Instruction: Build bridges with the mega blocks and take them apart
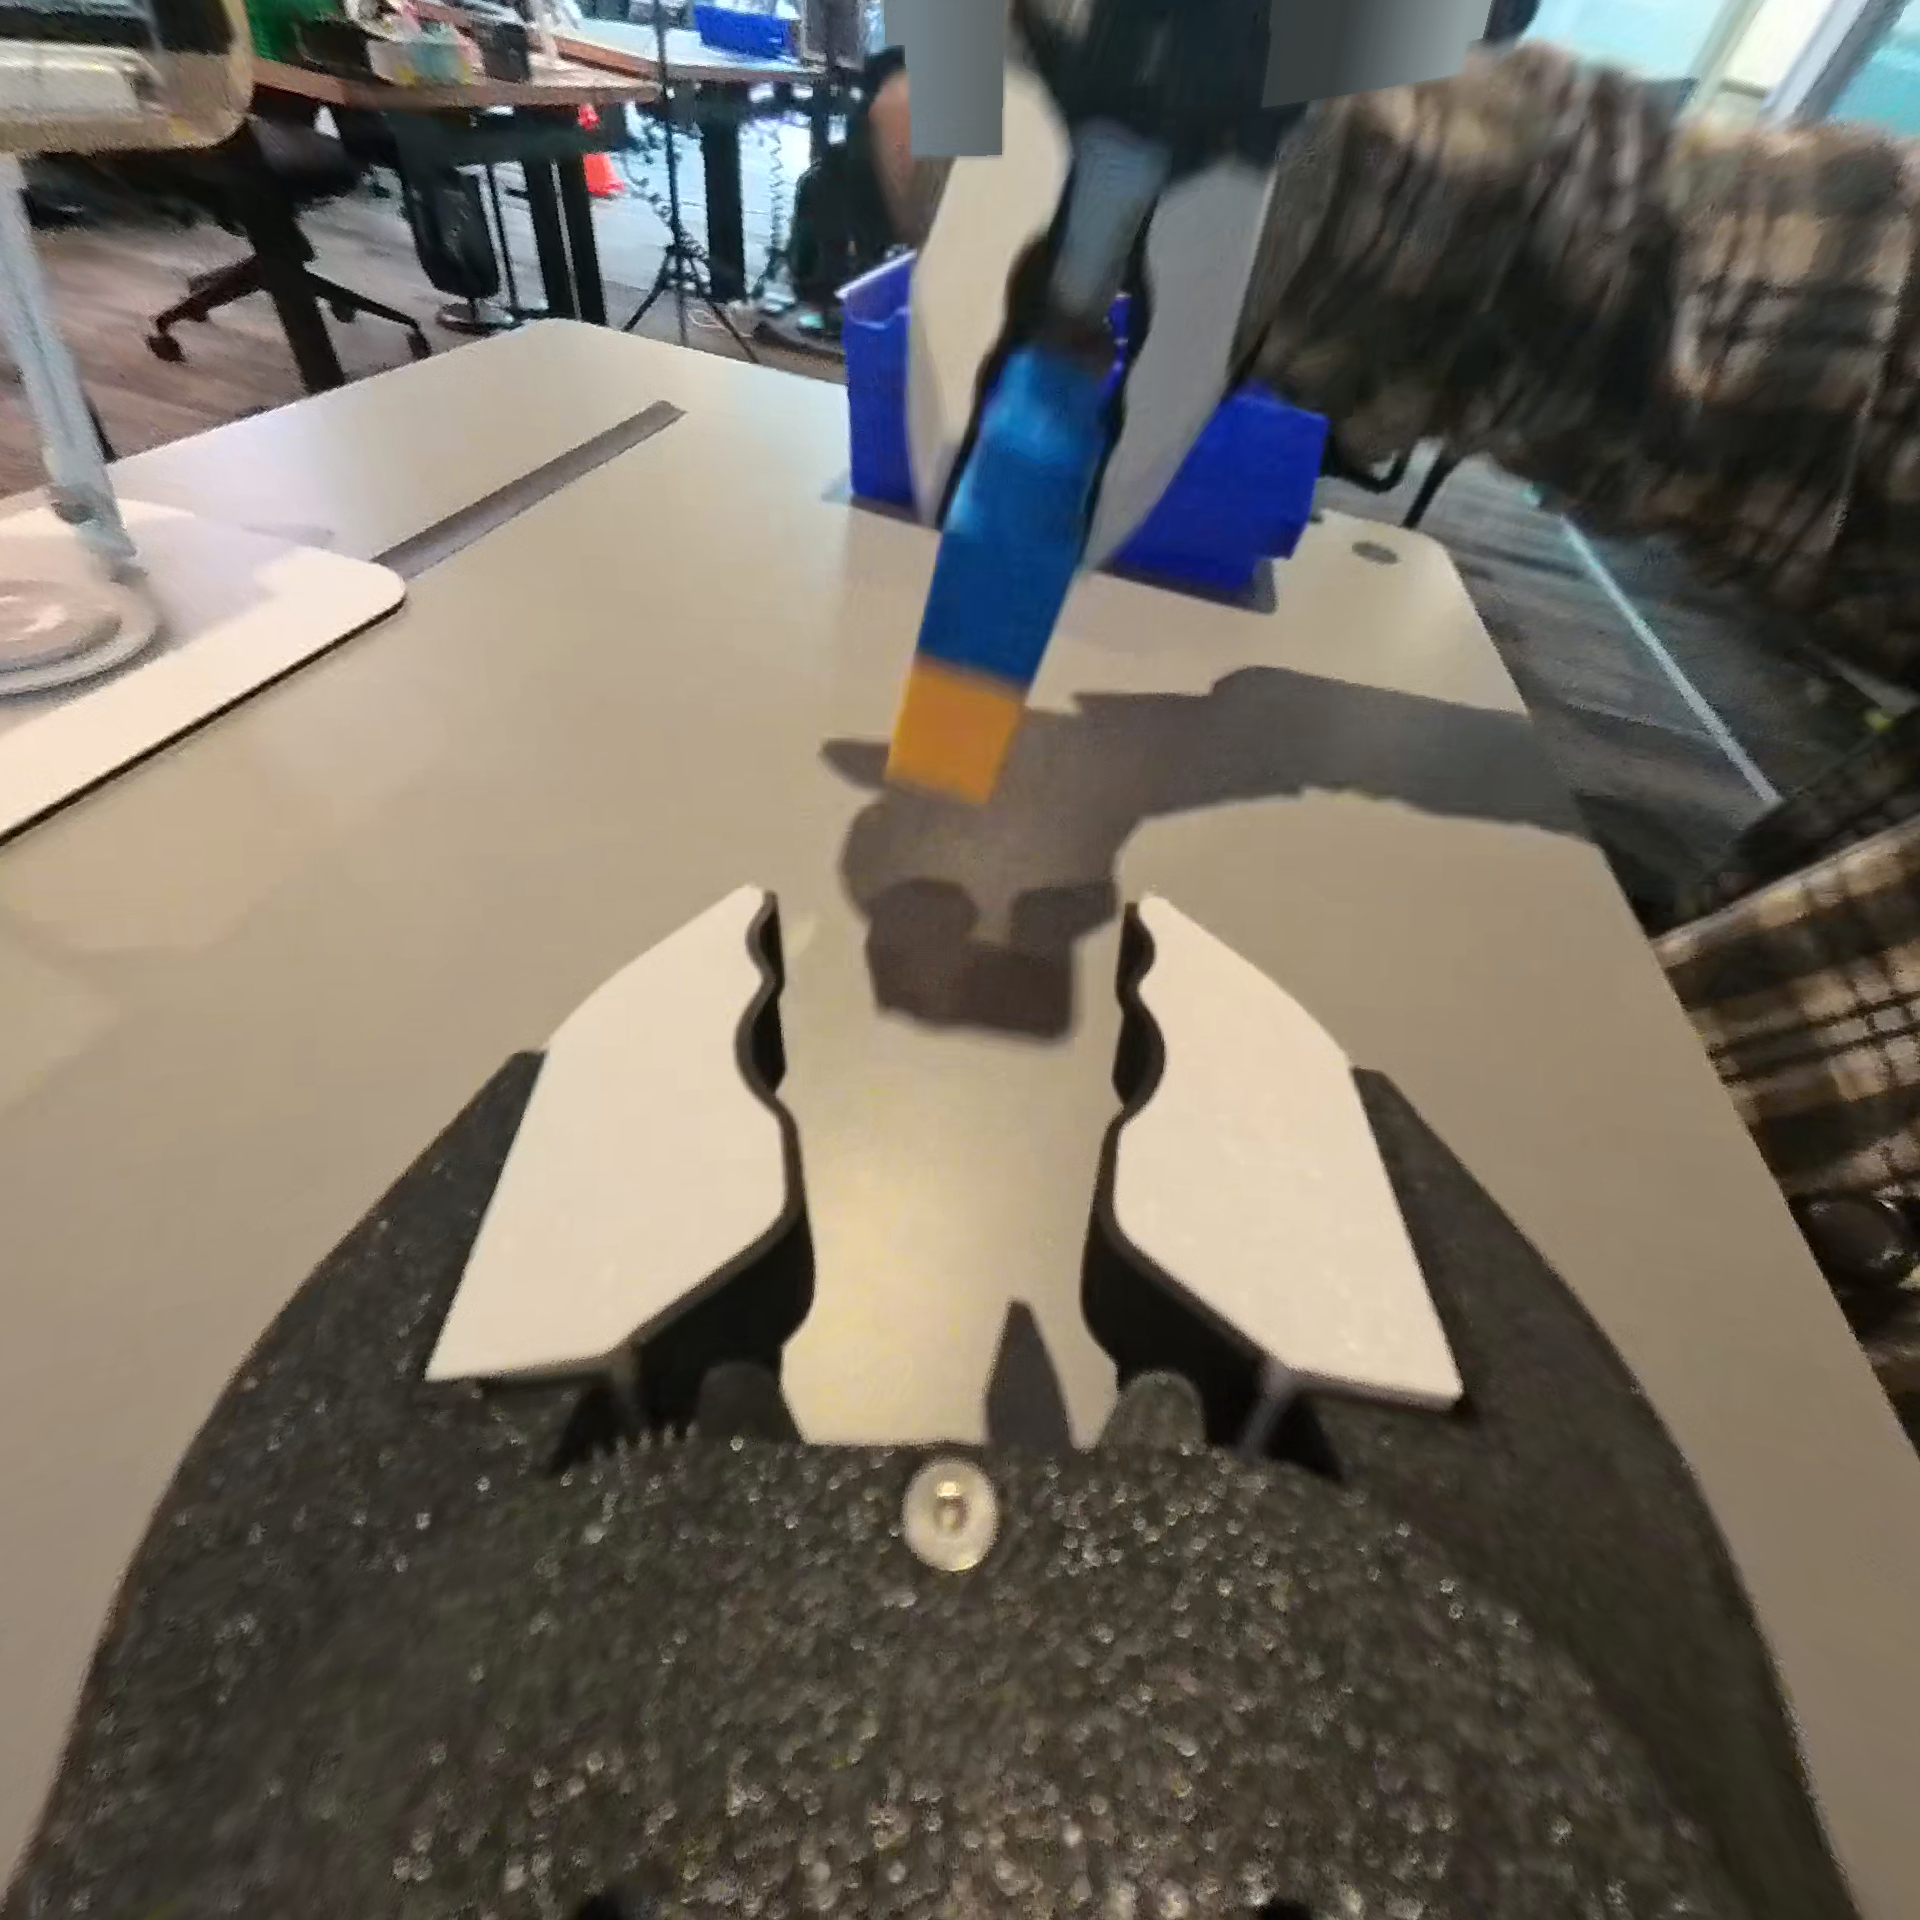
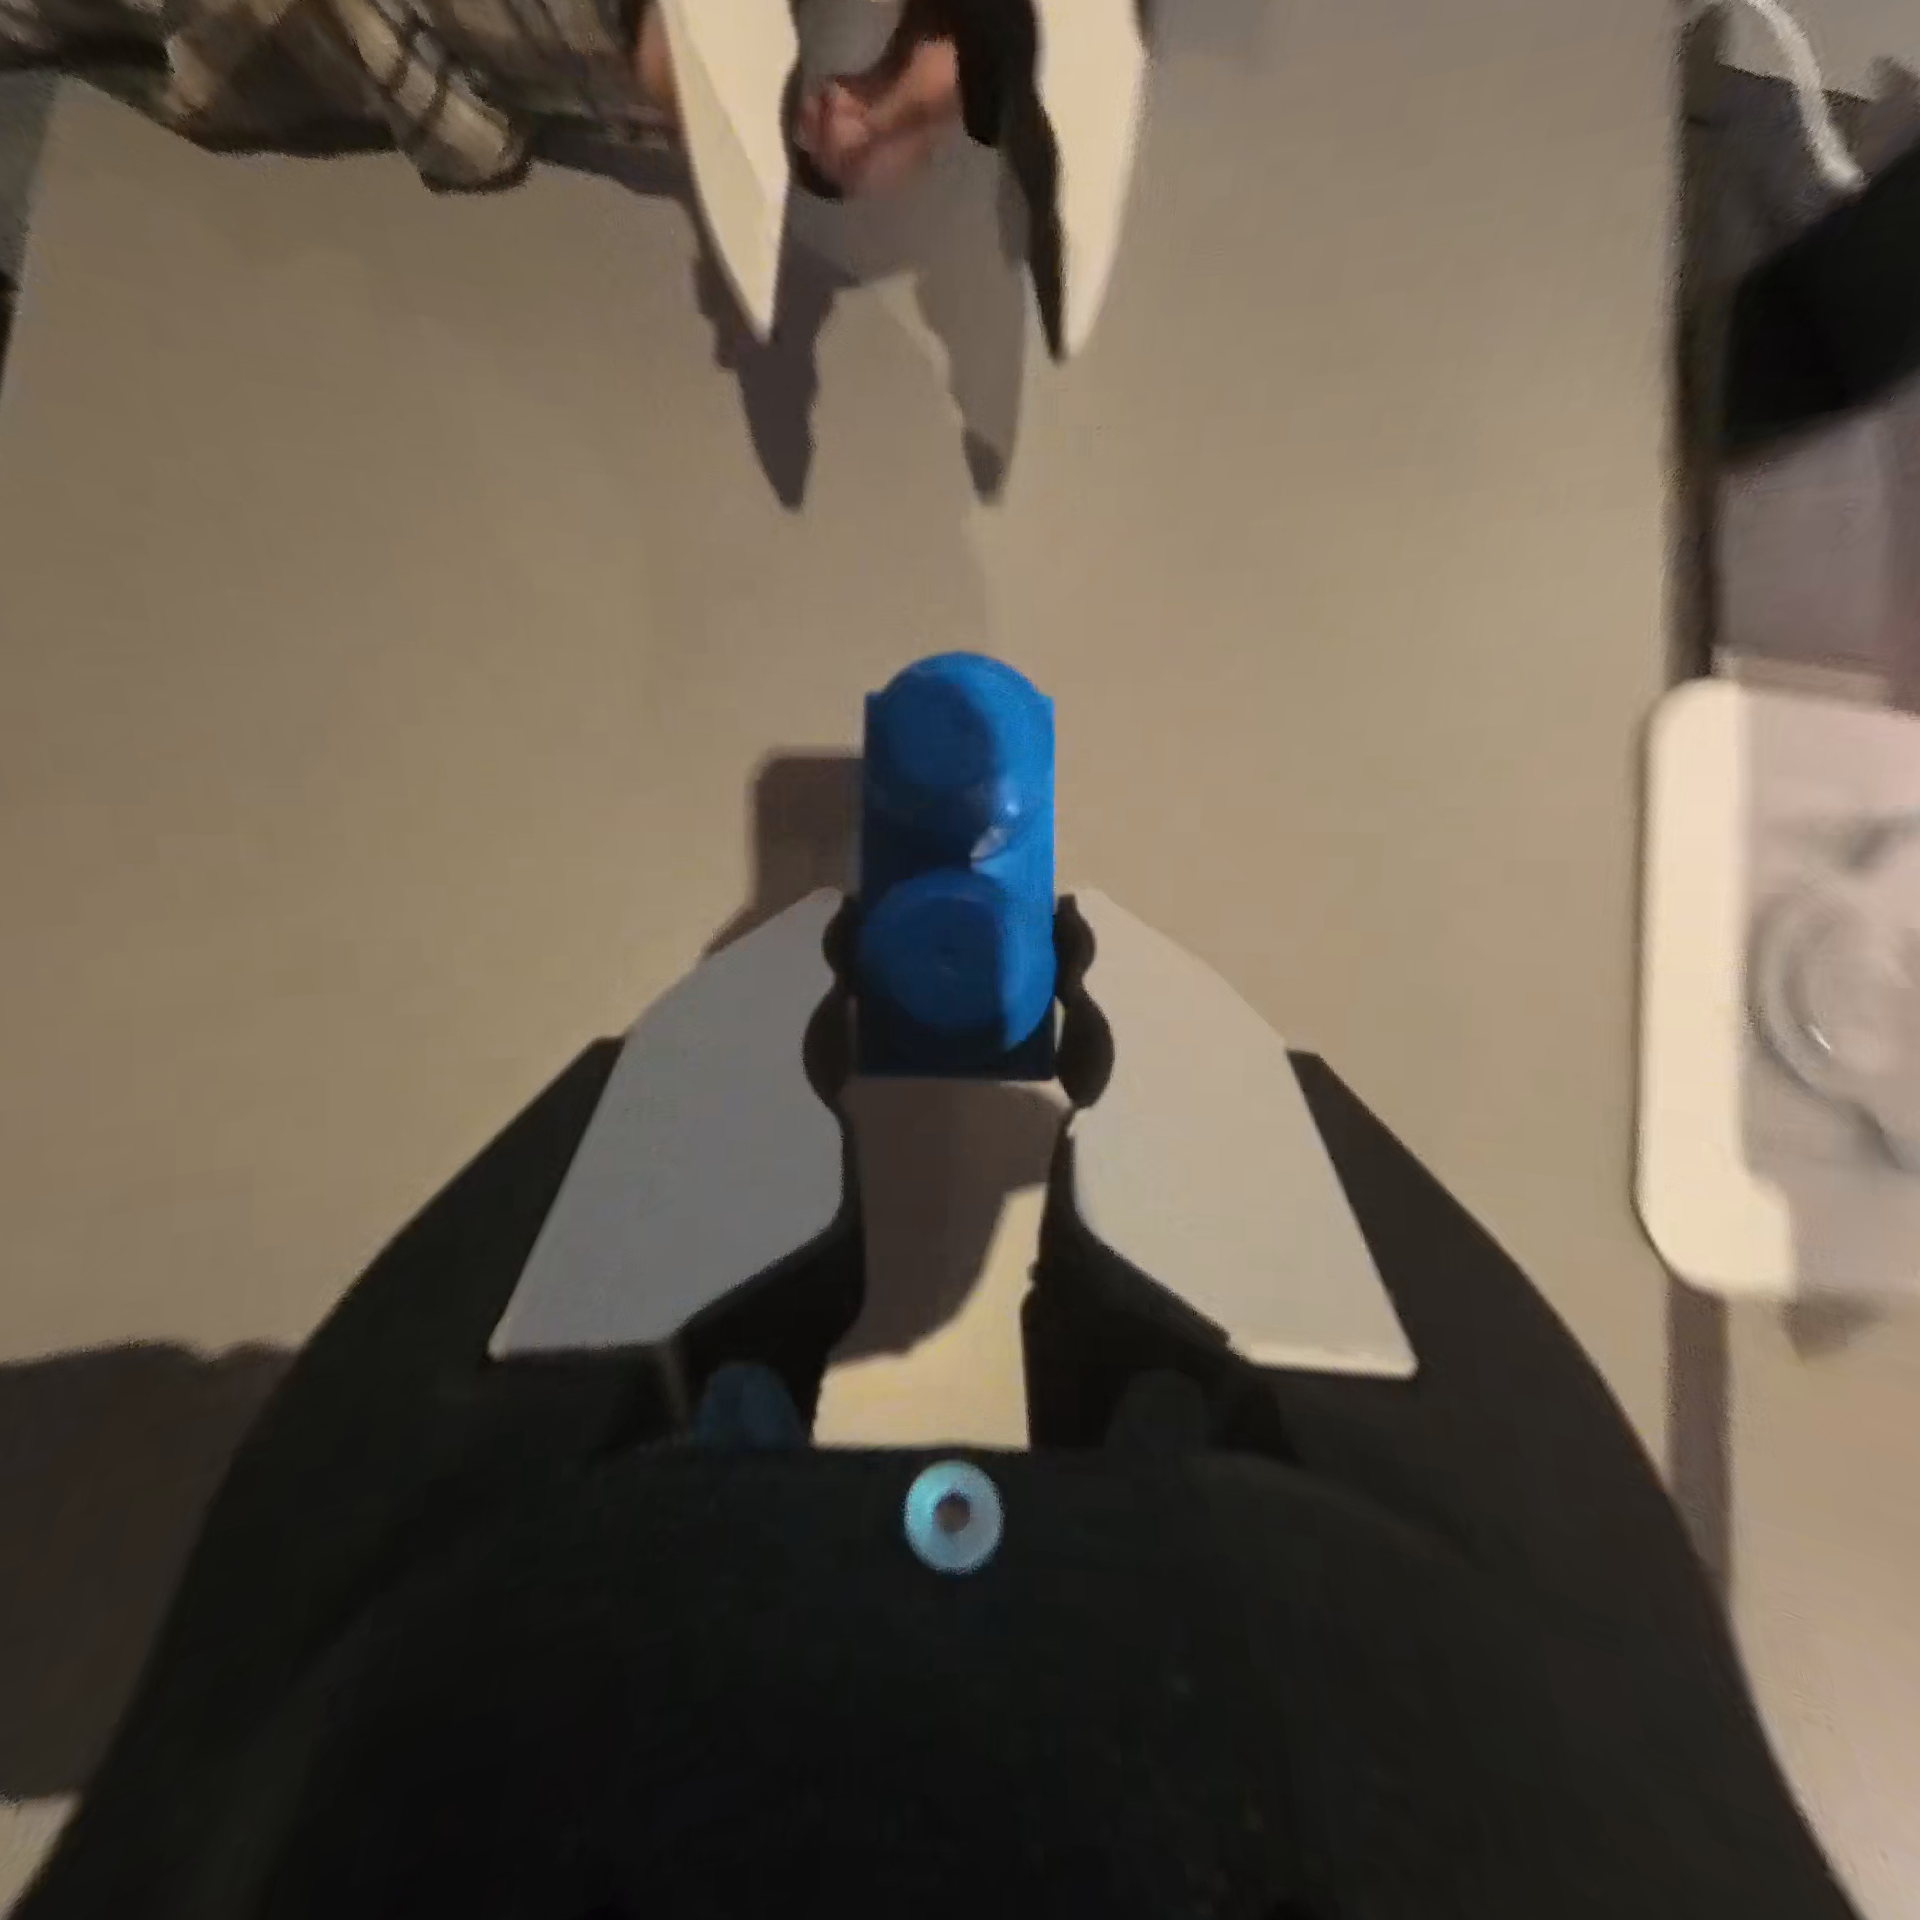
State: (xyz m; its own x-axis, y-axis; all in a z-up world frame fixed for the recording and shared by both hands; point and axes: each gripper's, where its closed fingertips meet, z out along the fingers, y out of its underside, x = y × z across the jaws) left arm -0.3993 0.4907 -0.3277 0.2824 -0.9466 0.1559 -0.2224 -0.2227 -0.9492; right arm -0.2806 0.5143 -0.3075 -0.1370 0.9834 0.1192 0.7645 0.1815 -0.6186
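My right gripper (image 2: 954, 935) is shut on a blue block (image 2: 956, 873) with two round studs on top. In the left wrist view the same gripper (image 1: 1039, 457) comes down from above and holds a stack: the blue block (image 1: 1003, 551) with an orange block (image 1: 951, 732) stuck under it, just above the grey table (image 1: 520, 831). My left gripper (image 1: 951, 914) is open and empty, low over the table, a short way in front of the stack. It also shows at the top of the right wrist view (image 2: 914, 322), jaws apart.
A blue bin (image 1: 1236, 488) stands at the table's far edge behind the stack. A white board with a clear round object (image 1: 156, 623) lies at the left; it also shows in the right wrist view (image 2: 1787, 987). A person's plaid sleeve (image 1: 1558, 281) reaches in from the right.
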